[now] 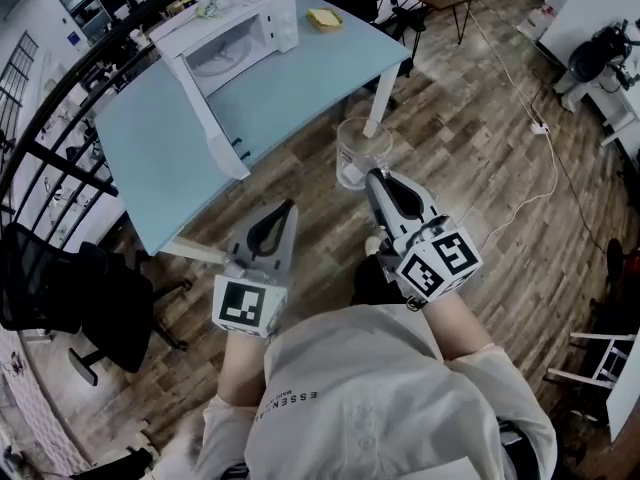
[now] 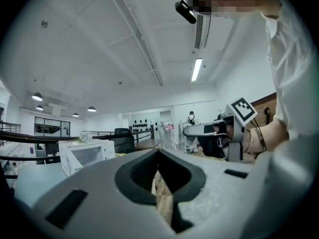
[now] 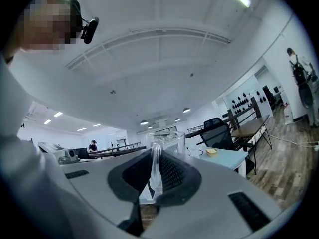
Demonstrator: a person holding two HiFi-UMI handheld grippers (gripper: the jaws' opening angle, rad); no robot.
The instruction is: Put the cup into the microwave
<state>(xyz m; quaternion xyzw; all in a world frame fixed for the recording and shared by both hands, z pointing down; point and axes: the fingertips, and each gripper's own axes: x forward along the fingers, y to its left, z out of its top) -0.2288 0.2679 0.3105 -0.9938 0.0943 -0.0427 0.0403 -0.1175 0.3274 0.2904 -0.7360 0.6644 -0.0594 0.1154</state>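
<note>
Right hand-held gripper (image 1: 372,176): jaws closed to a narrow pinch on one side wall of the cup (image 1: 362,153). One pad is inside the rim and one outside, as its own view shows (image 3: 155,176). Left hand-held gripper (image 1: 288,210): jaws drawn together with nothing between them.

Position: the cup hangs in the air over the wooden floor (image 1: 470,138), just off the near corner of the tabletop (image 1: 300,88) and beside a white table leg (image 1: 378,98). It is well apart from the microwave (image 1: 235,33), which sits at the far end of the tabletop. The microwave door (image 1: 212,123) is swung wide open toward the person. Judged stage: carrying in progress, placing not yet begun.

Risks, as judgement:
- The grip is on a single wall only, so the cup could pivot or slide in the pads if the hand tilts or jolts. Over bare floor that means a drop.
- The open door stands along the line of approach. A low or wide path could knock the cup against the door edge or the tabletop corner.
- The microwave mouth is low. A rim-side grip leaves the gripper body above the cup, and it may catch the top of the opening.

Cup appearance: clear, straight-sided, wide-mouthed and upright. The base looks whitish from above, and it appears empty. Glass or plastic — cannot tell.
</note>
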